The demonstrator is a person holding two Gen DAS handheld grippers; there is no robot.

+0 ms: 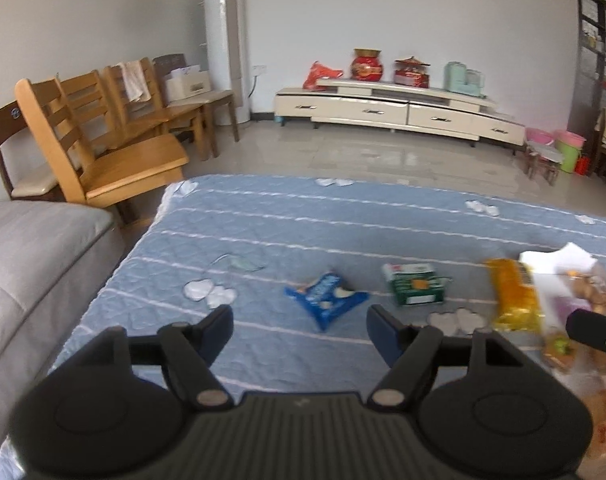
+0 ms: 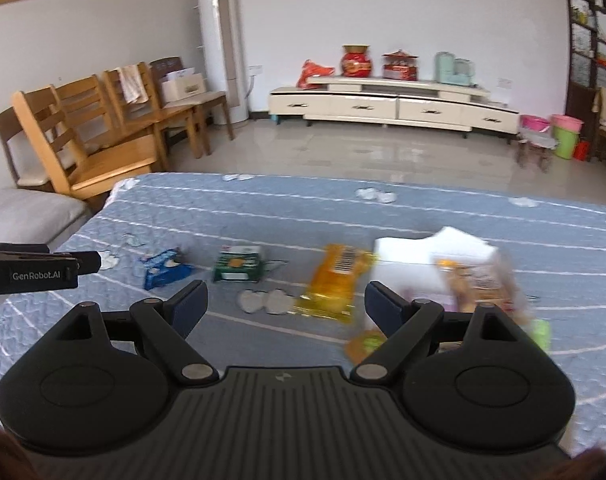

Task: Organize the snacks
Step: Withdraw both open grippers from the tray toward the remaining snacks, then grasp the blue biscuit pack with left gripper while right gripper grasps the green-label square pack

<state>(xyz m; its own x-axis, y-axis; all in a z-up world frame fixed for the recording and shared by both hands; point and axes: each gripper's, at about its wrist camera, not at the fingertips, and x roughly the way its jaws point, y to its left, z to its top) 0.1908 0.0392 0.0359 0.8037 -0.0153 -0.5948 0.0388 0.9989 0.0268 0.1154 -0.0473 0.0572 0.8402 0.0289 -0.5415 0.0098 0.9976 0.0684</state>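
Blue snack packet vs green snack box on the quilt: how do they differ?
Colour: the blue snack packet is blue with white print; the green snack box is green with a white end.
Form: the packet is a soft, crumpled pouch; the box is stiff and rectangular.
Pose: the packet lies skewed; the box sits squarer to the stripes.
Shared: both rest on the blue quilt, side by side, held by neither gripper.

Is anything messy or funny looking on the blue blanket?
Yes. The snacks lie scattered, not sorted: the blue packet sits crooked, the green box looks dented, and the yellow packet lies apart. Both tongs are empty.
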